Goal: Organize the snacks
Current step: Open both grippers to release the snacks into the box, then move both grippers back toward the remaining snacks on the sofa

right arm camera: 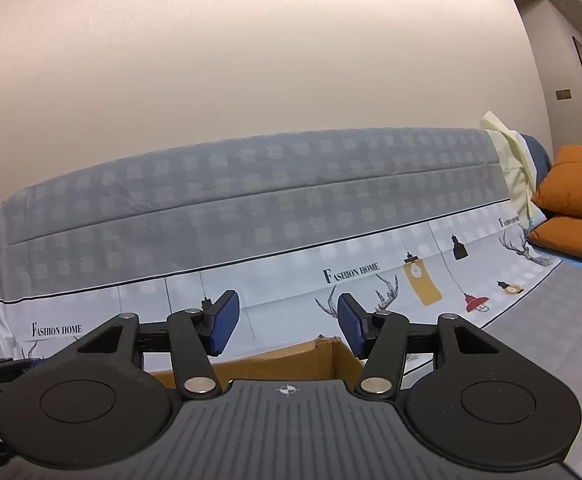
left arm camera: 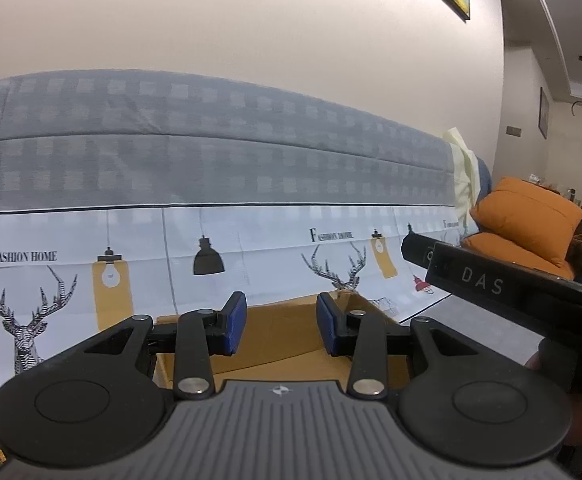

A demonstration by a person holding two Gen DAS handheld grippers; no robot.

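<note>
An open brown cardboard box [left arm camera: 283, 340] sits just beyond and below my left gripper [left arm camera: 281, 326], which is open and empty, its blue pads spread over the box's far wall. The same box [right arm camera: 291, 358] shows in the right wrist view, below my right gripper [right arm camera: 289, 328], which is also open and empty. The right gripper's black body [left arm camera: 491, 284], marked DAS, reaches in from the right in the left wrist view. No snacks show in either view.
A sofa [left arm camera: 211, 152] draped in a grey checked cloth with deer and lamp prints stands behind the box, against a plain wall. Orange cushions [left arm camera: 527, 220] lie at the right end. A grey surface [right arm camera: 551, 320] stretches to the right.
</note>
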